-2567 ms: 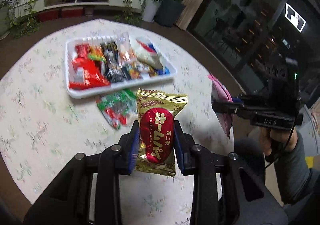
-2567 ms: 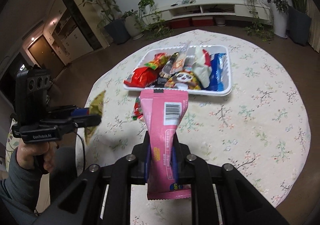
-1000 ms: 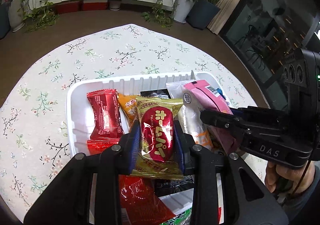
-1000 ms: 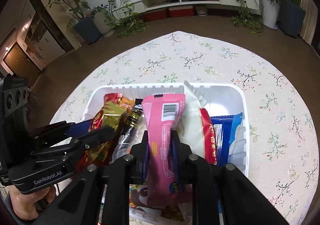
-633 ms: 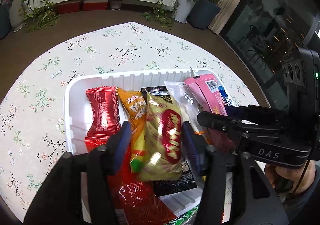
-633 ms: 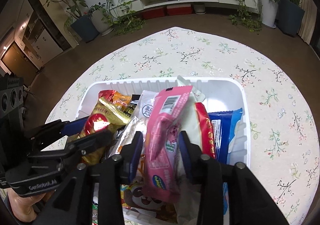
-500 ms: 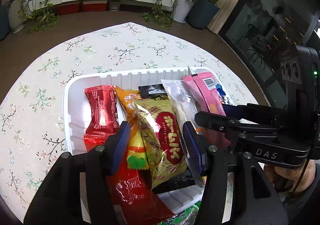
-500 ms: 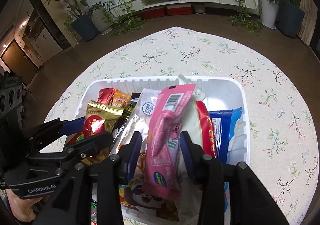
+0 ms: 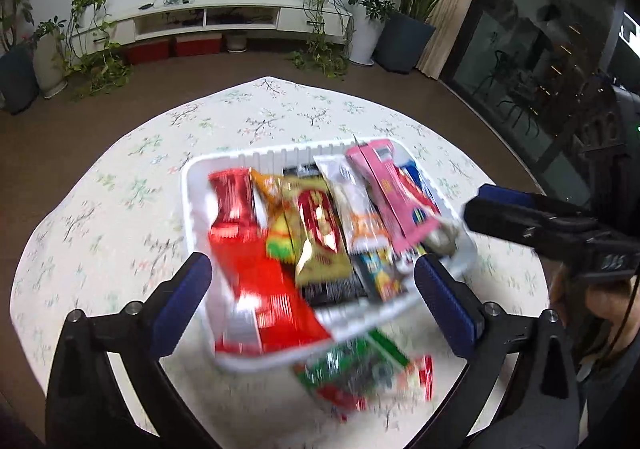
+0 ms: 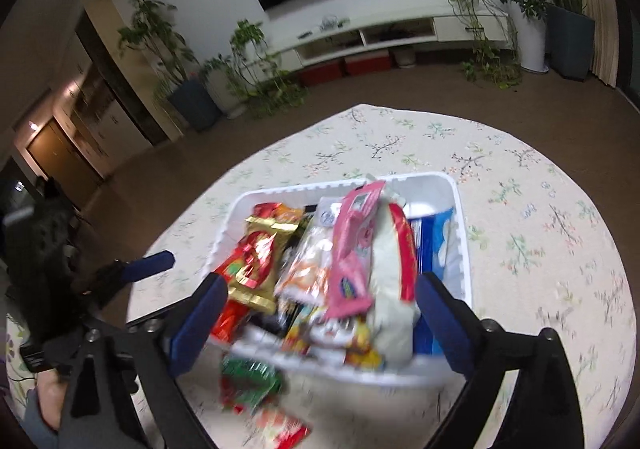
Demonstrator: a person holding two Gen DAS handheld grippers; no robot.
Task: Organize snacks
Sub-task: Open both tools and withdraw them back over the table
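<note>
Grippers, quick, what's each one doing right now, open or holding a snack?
Left gripper: jaws just opened wide, holding nothing.
Right gripper: jaws just opened wide, holding nothing.

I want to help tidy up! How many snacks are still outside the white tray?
1: a green and red packet lies on the tablecloth by the near rim of the white tray. The picture is blurred, so another could be hidden.

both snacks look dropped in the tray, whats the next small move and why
Probably bring the left hand-held gripper down onto the green-and-red packet, the only snack outside the white tray. The gold packet and pink packet lie in the tray, and both grippers' jaws have just opened, empty.
</note>
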